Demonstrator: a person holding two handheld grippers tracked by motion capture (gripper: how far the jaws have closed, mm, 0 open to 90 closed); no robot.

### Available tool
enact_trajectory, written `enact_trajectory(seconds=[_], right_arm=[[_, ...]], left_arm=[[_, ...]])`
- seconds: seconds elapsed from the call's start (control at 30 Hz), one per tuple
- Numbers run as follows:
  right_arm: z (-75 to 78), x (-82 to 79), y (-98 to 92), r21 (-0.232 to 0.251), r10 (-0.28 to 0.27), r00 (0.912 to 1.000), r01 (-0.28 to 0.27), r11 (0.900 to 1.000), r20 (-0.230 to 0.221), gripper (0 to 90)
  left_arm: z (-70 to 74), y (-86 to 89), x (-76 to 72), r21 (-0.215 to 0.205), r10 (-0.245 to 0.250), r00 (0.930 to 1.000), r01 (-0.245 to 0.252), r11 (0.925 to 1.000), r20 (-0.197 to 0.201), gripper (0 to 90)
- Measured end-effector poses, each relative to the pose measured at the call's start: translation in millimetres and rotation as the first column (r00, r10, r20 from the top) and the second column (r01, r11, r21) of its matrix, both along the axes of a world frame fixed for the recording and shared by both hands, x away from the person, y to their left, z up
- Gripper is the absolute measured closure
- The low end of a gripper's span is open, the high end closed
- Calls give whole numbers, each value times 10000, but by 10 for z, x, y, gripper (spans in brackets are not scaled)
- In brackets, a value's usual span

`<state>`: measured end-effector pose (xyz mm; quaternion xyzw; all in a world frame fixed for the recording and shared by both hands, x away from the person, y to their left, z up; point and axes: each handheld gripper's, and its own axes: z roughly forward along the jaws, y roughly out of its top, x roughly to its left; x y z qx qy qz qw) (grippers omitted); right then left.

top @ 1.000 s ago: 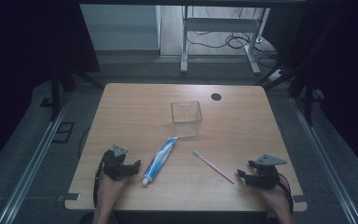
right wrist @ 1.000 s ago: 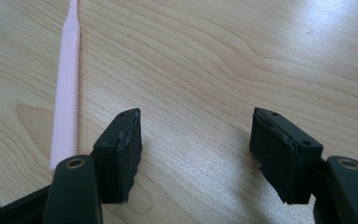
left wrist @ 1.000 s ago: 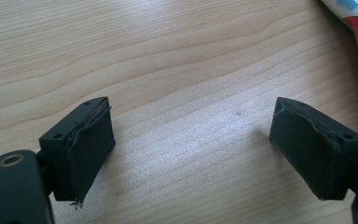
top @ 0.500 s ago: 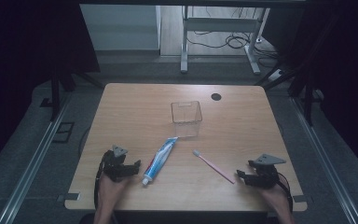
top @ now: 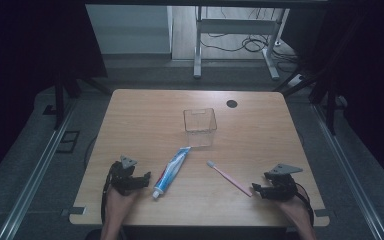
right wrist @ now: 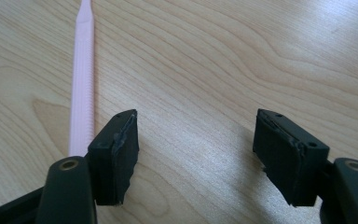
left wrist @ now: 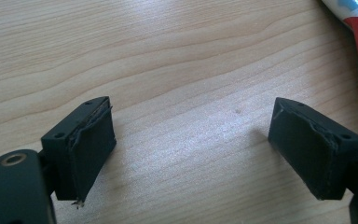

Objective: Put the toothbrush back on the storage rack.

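Both grippers open and empty at the table's (top: pixel 130 110) near edge.
Toothbrush (top: pixel 228 177) lay just beside right gripper (top: pixel 258 189); toothpaste tube (top: pixel 170 171) beside left gripper (top: pixel 142 178); clear box (top: pixel 199 127) mid-table. Best approach judged: straddle the pink handle squarely before closing.

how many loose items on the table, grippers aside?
3. A clear square plastic container at centre; a white, blue and red toothpaste tube in front of it, towards the left; a pink toothbrush towards the right. None looks hidden.
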<state>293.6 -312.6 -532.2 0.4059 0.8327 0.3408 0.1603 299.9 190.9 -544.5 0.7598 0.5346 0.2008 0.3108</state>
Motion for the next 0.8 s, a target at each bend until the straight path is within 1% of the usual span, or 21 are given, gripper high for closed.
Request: enact_trajectory(seconds=[0.07, 0.23, 0.3, 0.33, 0.57, 0.7, 0.73, 0.8], right_arm=[[26, -1, 2, -9, 26, 10000, -26, 10000, 1, 315], [72, -18, -23, 148, 42, 9999, -40, 9999, -132, 323], [91, -29, -35, 202, 127, 9995, -122, 9997, -293, 323], [91, -29, -35, 202, 127, 9995, -122, 9997, -293, 323], [138, -24, -6, 114, 298, 9977, -291, 9995, -611, 331], [181, -6, 45, 38, 483, 9954, -481, 9988, -828, 345], [206, 6, 79, -7, 571, 9934, -574, 9983, -996, 356], [214, 9, 92, -36, 579, 9926, -587, 9983, -1064, 360]], left_arm=[[0, 0, 0, -1, 0, 10000, 0, 10000, -1, 143], [0, -1, 0, -1, 4, 10000, -4, 10000, -3, 143], [0, -1, 0, 0, 3, 10000, -3, 10000, -3, 143], [0, 0, 0, 3, 0, 10000, 0, 10000, -4, 143], [0, -1, 0, 3, 2, 10000, -2, 10000, -3, 143], [0, -1, 0, 3, 1, 10000, -1, 10000, -3, 143], [0, 0, 0, 1, 0, 10000, 0, 10000, -3, 143], [0, 0, 0, 2, -2, 10000, 2, 10000, -3, 143]])
